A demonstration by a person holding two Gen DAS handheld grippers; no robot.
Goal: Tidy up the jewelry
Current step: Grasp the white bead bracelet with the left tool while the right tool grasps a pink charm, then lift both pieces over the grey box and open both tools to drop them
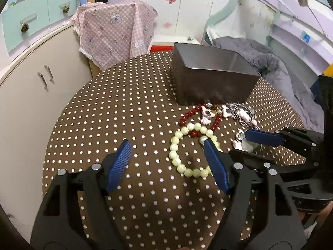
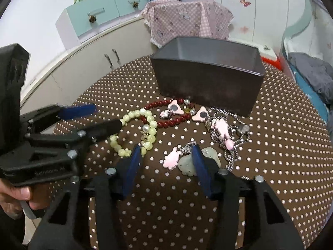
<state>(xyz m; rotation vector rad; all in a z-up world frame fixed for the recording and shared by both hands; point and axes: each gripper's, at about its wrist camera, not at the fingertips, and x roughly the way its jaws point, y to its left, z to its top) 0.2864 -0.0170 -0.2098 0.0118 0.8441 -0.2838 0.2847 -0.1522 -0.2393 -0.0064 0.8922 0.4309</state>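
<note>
A pale green bead bracelet lies on the dotted brown table, overlapping a dark red bead bracelet. Pink charms and a silver chain lie in front of a dark open box. My left gripper is open just above the table, its right finger over the green bracelet. My right gripper is open and straddles a pink flower charm and a pale jade pendant. The green bracelet and box show in the right wrist view too.
The round table wears a brown cloth with white dots. A cream cabinet stands to the left, a chair with pink checked cloth behind, and a bed with grey bedding to the right.
</note>
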